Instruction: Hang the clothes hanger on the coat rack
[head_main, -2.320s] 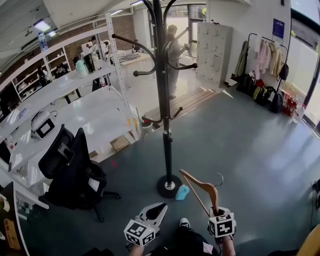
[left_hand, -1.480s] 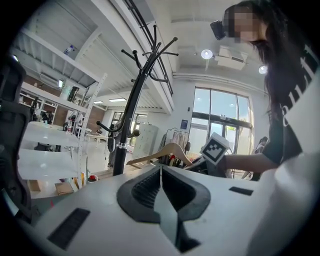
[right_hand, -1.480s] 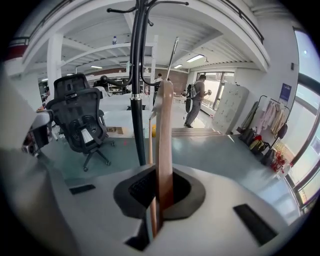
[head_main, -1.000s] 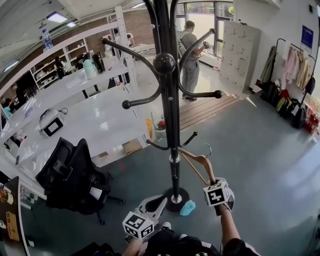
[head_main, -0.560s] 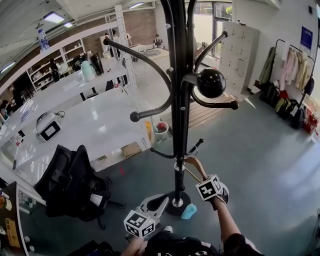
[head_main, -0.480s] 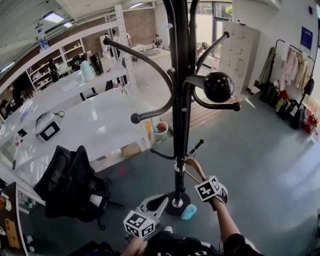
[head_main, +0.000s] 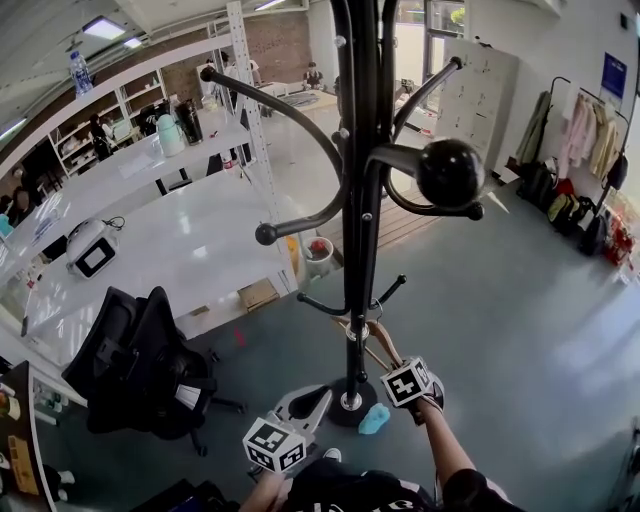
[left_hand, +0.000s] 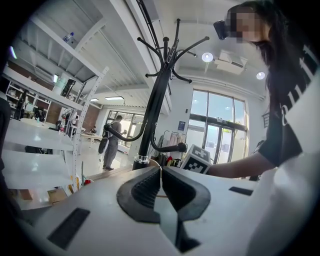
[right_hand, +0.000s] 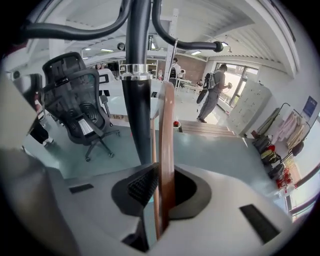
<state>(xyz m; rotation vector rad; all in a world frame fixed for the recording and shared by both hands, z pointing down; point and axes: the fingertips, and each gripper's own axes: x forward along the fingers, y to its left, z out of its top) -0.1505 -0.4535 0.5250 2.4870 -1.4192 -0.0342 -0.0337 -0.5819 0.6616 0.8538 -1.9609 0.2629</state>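
Observation:
The black coat rack (head_main: 360, 200) stands straight ahead, with curved arms high up and short hooks low on its pole. A wooden clothes hanger (head_main: 372, 338) with a metal hook is at the pole's right side. Its hook reaches up to a low arm of the rack (right_hand: 137, 100). My right gripper (head_main: 392, 362) points steeply down with the hanger (right_hand: 166, 130) upright between its pads. The right gripper's (right_hand: 159, 175) jaws are just starting to open. Below and to the left, my left gripper (head_main: 320, 398) is held level and shut on nothing. The left gripper (left_hand: 160, 172) view shows the rack (left_hand: 152, 115) beyond.
A black office chair (head_main: 140, 360) stands left of the rack, in front of white tables (head_main: 190, 240) and shelving. A small blue thing (head_main: 375, 418) lies on the grey floor by the rack's round base. A clothes rail (head_main: 585, 130) is far right. People stand in the distance.
My right gripper has come down and in towards the pole with the hanger, bringing its hook to the low arm. The left gripper has shifted only a little.

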